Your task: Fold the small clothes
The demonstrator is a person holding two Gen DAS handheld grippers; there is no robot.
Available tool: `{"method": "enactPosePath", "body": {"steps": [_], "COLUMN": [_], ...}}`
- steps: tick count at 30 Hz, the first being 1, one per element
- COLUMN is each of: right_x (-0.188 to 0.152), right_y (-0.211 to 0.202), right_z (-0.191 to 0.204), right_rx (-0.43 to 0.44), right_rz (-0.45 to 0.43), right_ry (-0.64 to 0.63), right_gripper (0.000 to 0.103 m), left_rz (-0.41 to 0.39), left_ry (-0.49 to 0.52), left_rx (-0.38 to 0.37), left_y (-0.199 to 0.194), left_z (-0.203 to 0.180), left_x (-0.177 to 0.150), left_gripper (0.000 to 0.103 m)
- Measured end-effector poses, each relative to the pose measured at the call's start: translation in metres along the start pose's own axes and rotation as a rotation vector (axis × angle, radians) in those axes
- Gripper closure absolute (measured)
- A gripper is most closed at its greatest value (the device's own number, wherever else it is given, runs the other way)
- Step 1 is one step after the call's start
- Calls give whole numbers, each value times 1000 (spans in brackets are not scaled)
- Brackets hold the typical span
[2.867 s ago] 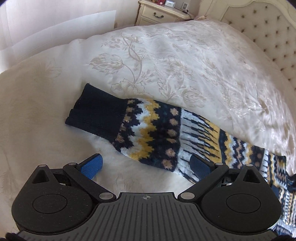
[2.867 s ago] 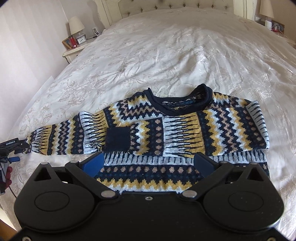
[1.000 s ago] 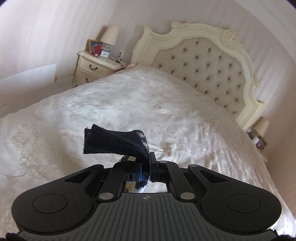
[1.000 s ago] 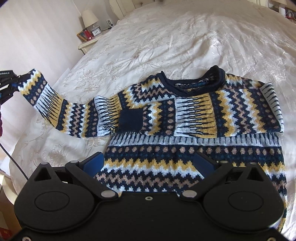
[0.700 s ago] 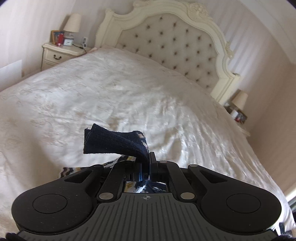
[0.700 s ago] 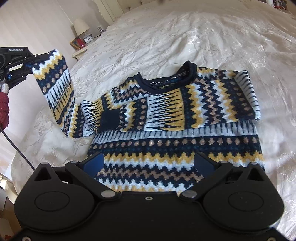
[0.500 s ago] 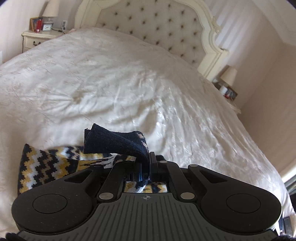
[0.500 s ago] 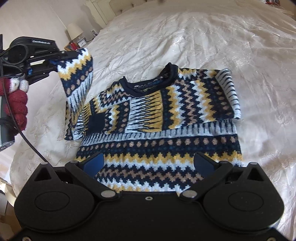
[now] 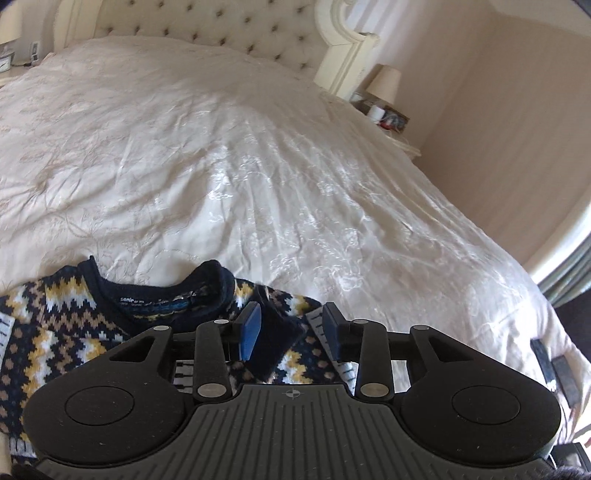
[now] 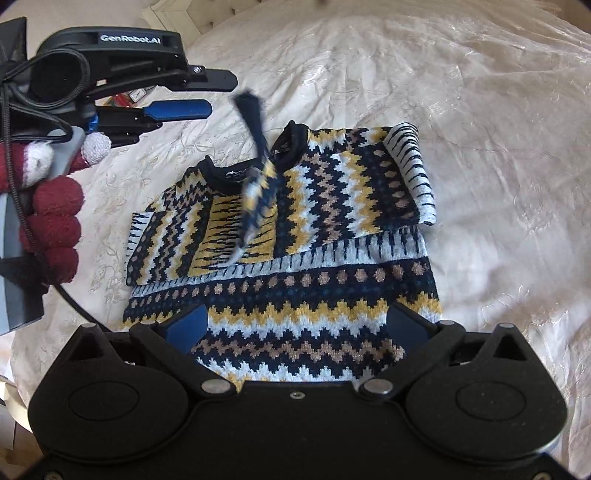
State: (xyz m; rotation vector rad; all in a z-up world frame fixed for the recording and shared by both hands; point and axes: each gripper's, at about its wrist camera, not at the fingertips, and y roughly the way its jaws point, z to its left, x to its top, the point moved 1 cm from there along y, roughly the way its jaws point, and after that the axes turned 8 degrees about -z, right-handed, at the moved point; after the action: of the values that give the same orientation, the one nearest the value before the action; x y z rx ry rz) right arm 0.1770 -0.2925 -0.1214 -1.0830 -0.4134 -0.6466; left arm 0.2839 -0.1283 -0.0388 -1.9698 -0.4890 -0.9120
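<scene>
Right wrist view: both grippers [image 10: 218, 90] [image 10: 295, 325] spread, sleeve [image 10: 256, 162] blurred above sweater [image 10: 314, 258].

The left claw [image 9: 291, 328] stands with its blue pads apart, and the sweater's [image 9: 74, 332] dark navy cuff [image 9: 275, 341] lies loose between them, closer to the left pad. Just ahead and left of the claw sits the navy collar [image 9: 159, 295] with its small white label. The patterned knit spreads off to the left beneath the claw body. Beyond the claw stretches the cream bed [image 9: 258, 166], with a tufted headboard [image 9: 207, 26] far ahead and a lamp [image 9: 386, 83] ahead to the right.
</scene>
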Motion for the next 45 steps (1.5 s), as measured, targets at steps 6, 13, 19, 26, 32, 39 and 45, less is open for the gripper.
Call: {"method": "enactPosePath", "body": {"steps": [6, 13, 19, 26, 32, 39, 45], "right_x": [10, 32, 59, 83, 98, 98, 96], "right_y": [13, 33, 58, 94, 126, 156, 155], "right_z": [10, 11, 5, -8, -18, -26, -27], "right_rx": [-13, -36, -60, -73, -35, -17, -76], "right_rz": [-9, -16, -18, 3, 27, 79, 77], "right_ry": [-17, -47, -92, -109, -139, -149, -145], "right_gripper": [0, 0, 0, 0, 0, 12, 40], "left_rz": [19, 125, 185, 284, 283, 279, 280], "left_ry": [28, -93, -173, -233, -252, -251, -252], "left_rx": [65, 298, 437, 505, 508, 499, 507], "left_y": [-18, -29, -33, -14, -10, -11, -9], "left_z": [27, 113, 168, 202, 207, 209, 209], "left_x": [-13, -45, -63, -94, -103, -104, -104], "left_gripper": [60, 60, 60, 58, 54, 53, 53]}}
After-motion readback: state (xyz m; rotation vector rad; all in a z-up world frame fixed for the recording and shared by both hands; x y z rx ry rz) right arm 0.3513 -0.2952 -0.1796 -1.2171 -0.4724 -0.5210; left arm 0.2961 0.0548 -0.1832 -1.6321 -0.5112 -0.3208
